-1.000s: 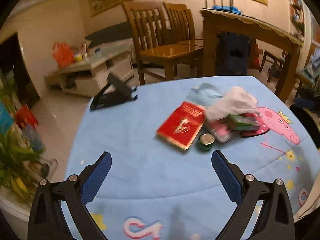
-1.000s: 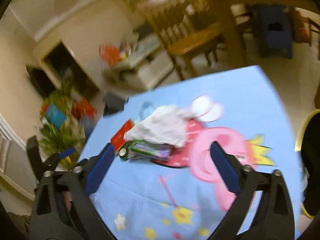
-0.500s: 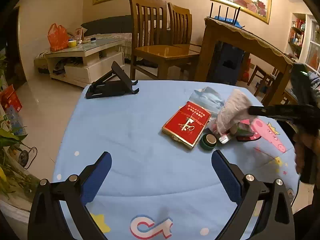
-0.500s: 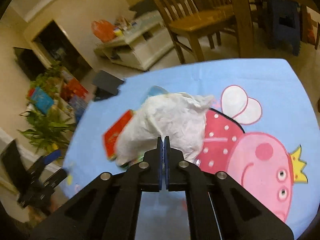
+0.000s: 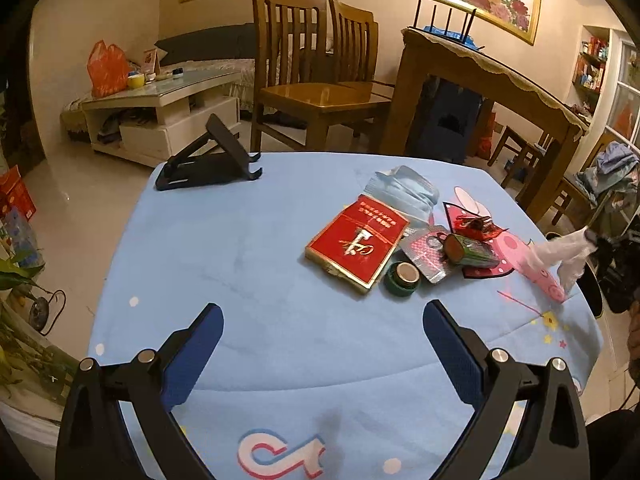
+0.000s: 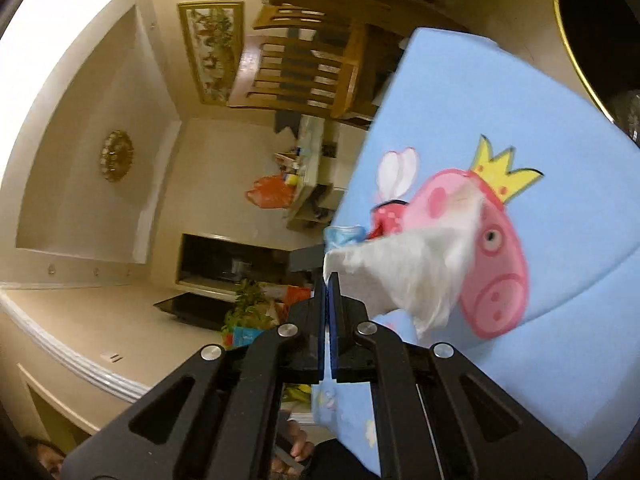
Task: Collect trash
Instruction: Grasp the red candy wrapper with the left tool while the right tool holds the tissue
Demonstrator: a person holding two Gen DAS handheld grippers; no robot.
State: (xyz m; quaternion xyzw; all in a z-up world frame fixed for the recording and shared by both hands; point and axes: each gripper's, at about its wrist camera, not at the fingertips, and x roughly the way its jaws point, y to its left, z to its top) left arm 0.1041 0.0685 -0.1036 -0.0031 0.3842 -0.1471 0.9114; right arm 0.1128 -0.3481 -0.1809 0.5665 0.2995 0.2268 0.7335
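The tissue (image 6: 416, 276) is pinched by one corner between my right fingers (image 6: 320, 312), which are pressed together on it; the rest of the crumpled white sheet trails away from the tips to their right, in front of the pink pig print on the blue cloth (image 6: 460, 112). My right gripper (image 6: 329, 280) is rolled so the room sits sideways in its view. From my left side the tissue (image 5: 568, 256) hangs off the cloth's right edge, clear of the other litter, with the right gripper (image 5: 596, 238) dark and partly cut off at the frame's rim.

Left of the tissue on the cloth (image 5: 260, 272) lies the remaining heap: a green roll (image 5: 470, 250) just beside a red wrapper (image 5: 476, 224), a foil blister pack (image 5: 426, 254) under the roll's end, a small green jar (image 5: 402, 278) touching the red box (image 5: 358, 248), and a blue mask (image 5: 404, 192) behind the box. Well beyond, at the cloth's far left corner, stands a black phone stand (image 5: 208, 160).

My left gripper (image 5: 322, 318) hovers near the cloth's near edge, fingers (image 5: 192, 352) spread wide with nothing between them, well apart from the tissue and short of the heap.
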